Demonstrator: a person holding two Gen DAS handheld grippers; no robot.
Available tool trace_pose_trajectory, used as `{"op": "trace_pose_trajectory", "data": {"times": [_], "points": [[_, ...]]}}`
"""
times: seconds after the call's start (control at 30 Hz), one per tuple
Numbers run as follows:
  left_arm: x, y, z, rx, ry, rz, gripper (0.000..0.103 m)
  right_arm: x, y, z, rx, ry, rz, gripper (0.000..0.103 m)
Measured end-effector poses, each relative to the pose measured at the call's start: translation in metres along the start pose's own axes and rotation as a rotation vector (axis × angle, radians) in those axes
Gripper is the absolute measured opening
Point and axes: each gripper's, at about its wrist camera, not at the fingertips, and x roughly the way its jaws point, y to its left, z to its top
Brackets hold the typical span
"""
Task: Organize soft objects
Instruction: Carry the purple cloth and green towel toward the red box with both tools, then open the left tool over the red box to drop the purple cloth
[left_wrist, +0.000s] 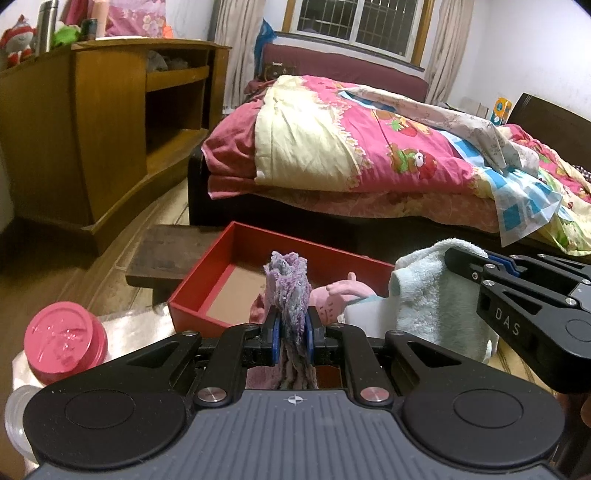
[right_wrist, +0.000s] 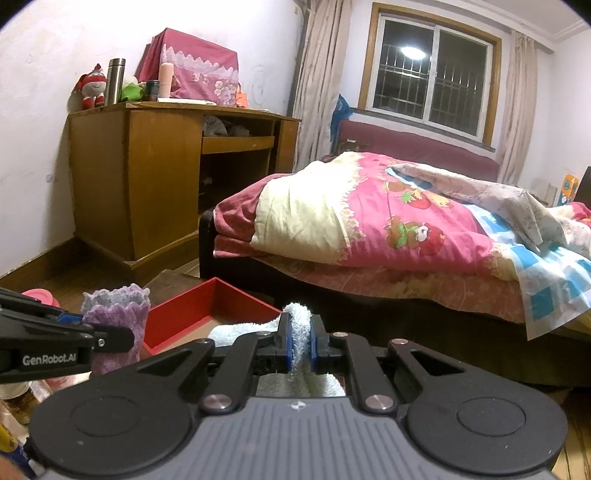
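The bed (right_wrist: 388, 229) with its pink strawberry quilt fills the far side of the room, and the wooden cabinet (right_wrist: 147, 177) stands against the wall to its left — neither has a part in the work. Nearer, low in front of both claws, sits the open red box (left_wrist: 229, 273), a pink plush toy (left_wrist: 340, 295) already lying at its near edge.

Both pieces are lifted. The right claw (right_wrist: 300, 345) is pinched tight on a fold of the pale blue towel (right_wrist: 240, 330), the rest of it sagging below (how far it hangs I cannot tell). The left claw (left_wrist: 292, 334) is clamped on the small purple knitted piece (left_wrist: 290, 288), held upright just short of the box.

I'd judge this the carrying step, with placing to come. The next move calls for bringing each cloth over the box rim, lowering it, and only then letting go — so nothing drapes over the wall.
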Motion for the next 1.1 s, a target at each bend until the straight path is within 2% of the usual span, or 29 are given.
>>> {"op": "trace_pose_trajectory", "data": {"times": [0.27, 0.87, 1.1], "points": [[-0.004, -0.006, 0.009, 0.012, -0.026, -0.017, 0.01, 0.007, -0.004, 0.001, 0.006, 0.0, -0.006, 0.0], [0.006, -0.018, 0.025, 0.057, -0.071, 0.038, 0.01, 0.02, -0.014, 0.006, 0.024, -0.006, -0.025, 0.0], [0.009, -0.017, 0.036, 0.052, -0.089, 0.03, 0.011, 0.028, -0.021, 0.009, 0.032, -0.01, -0.041, 0.0]]}}
